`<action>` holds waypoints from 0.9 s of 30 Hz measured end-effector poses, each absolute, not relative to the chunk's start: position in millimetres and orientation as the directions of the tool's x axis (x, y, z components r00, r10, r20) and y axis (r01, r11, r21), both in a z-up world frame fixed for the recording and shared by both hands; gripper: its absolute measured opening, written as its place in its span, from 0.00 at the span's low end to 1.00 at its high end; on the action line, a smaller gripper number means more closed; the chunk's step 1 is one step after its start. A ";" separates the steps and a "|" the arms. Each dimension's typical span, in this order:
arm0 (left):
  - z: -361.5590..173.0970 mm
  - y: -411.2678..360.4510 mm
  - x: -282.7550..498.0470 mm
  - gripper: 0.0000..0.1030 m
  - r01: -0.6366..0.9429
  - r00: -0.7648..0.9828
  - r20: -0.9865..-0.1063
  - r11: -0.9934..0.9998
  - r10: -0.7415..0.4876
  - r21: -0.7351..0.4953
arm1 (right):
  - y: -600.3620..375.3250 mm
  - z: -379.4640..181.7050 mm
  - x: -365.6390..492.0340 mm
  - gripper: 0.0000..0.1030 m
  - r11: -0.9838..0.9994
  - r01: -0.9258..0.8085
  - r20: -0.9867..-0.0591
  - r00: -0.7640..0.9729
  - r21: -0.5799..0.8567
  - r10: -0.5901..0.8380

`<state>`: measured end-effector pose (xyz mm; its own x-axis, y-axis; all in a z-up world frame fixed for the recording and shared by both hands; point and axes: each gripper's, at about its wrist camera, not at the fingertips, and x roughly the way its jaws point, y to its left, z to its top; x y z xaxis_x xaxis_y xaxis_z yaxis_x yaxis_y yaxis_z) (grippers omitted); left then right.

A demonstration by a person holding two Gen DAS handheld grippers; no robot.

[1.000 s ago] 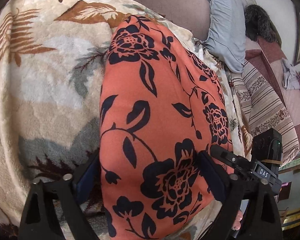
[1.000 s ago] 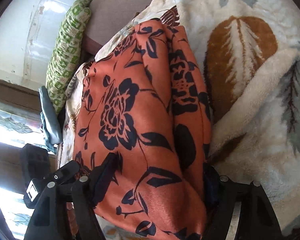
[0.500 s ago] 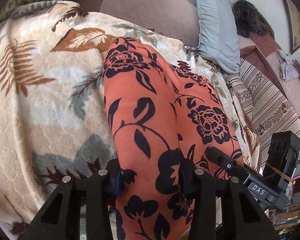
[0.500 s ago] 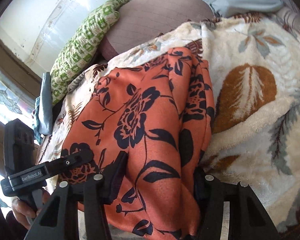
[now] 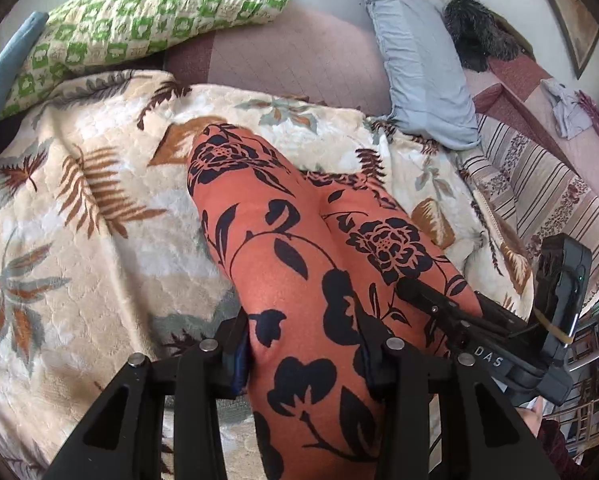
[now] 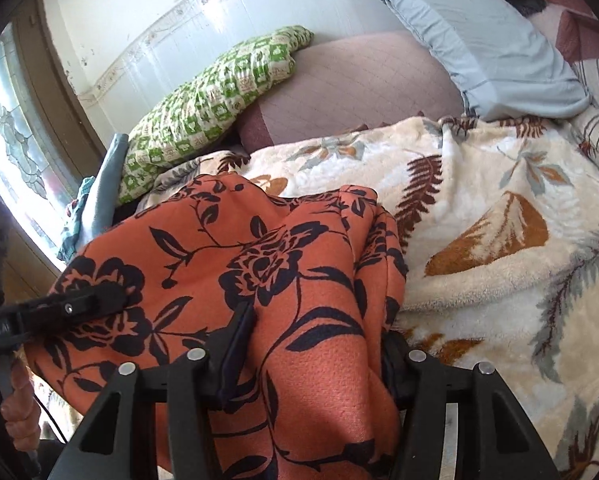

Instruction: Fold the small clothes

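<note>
**Gripping the floral garment at both near corners: handling assessment**

Holding the orange floral garment (image 5: 283, 264) at its near edge, you have both tools engaged. The left gripper (image 5: 303, 356) has just been closing, and its jaws now pinch a bunched ridge of the fabric. The right gripper (image 6: 315, 344) has likewise been closing, and its jaws clamp a thicker gather of the same cloth (image 6: 259, 264).

Location: the garment lies on the leaf-patterned fleece blanket (image 5: 79, 240) spread over the bed. Its far end rests on the blanket short of the green checked pillow (image 5: 151, 12) and the grey-blue pillow (image 5: 419, 60); its near end rises into your grippers.

Handling, as judged: the cloth appears light, soft and entirely limp. It drapes in rounded folds and sags between the two grips, so it will not hold any shape unaided. The weave looks slightly textured, so slipping out of the pads seems unlikely, but the plush blanket may drag on it.

Recommended hold: keep to the corners or hem ends, well apart, so the edge stays taut. At present each jaw takes several layers; whether only the intended edge is caught cannot be told from these views. Check this before laying the fold.
</note>
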<state>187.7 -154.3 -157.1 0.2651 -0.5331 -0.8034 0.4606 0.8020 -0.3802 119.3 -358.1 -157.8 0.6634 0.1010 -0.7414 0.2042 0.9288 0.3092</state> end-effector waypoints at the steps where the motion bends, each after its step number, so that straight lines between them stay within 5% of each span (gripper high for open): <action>1: -166.1 -153.8 189.1 0.42 0.440 0.246 -0.819 0.812 -0.519 -0.382 | -362.1 -164.2 120.9 0.58 0.921 0.211 -0.764 0.633 0.328 0.127; 4: -194.5 -146.1 190.1 0.45 0.379 0.188 -0.855 0.839 -0.484 -0.392 | -386.6 -177.1 117.1 0.58 0.861 0.249 -0.782 0.576 0.444 0.237; 7: -211.9 -130.0 191.6 0.54 0.317 0.155 -0.856 0.845 -0.494 -0.430 | -424.5 -173.5 101.5 0.58 0.754 0.288 -0.707 0.635 0.590 0.310; 10: -215.1 -122.4 195.7 0.61 0.286 0.150 -0.854 0.848 -0.499 -0.445 | -458.9 -162.6 82.5 0.75 0.662 0.302 -0.606 0.741 0.686 0.290; 14: -204.6 -124.4 204.8 0.64 0.306 0.190 -0.852 0.854 -0.488 -0.421 | -469.9 -164.6 98.9 0.77 0.588 0.264 -0.537 0.764 0.765 0.356; 21: -207.6 -112.6 243.7 0.74 0.227 0.211 -0.829 0.851 -0.518 -0.474 | -453.1 -200.8 158.2 0.77 0.640 0.331 -0.662 0.642 0.694 0.386; 27: -231.7 -131.7 257.6 0.73 0.234 0.126 -0.794 0.796 -0.594 -0.558 | -442.0 -228.5 178.8 0.77 0.620 0.302 -0.649 0.603 0.724 0.464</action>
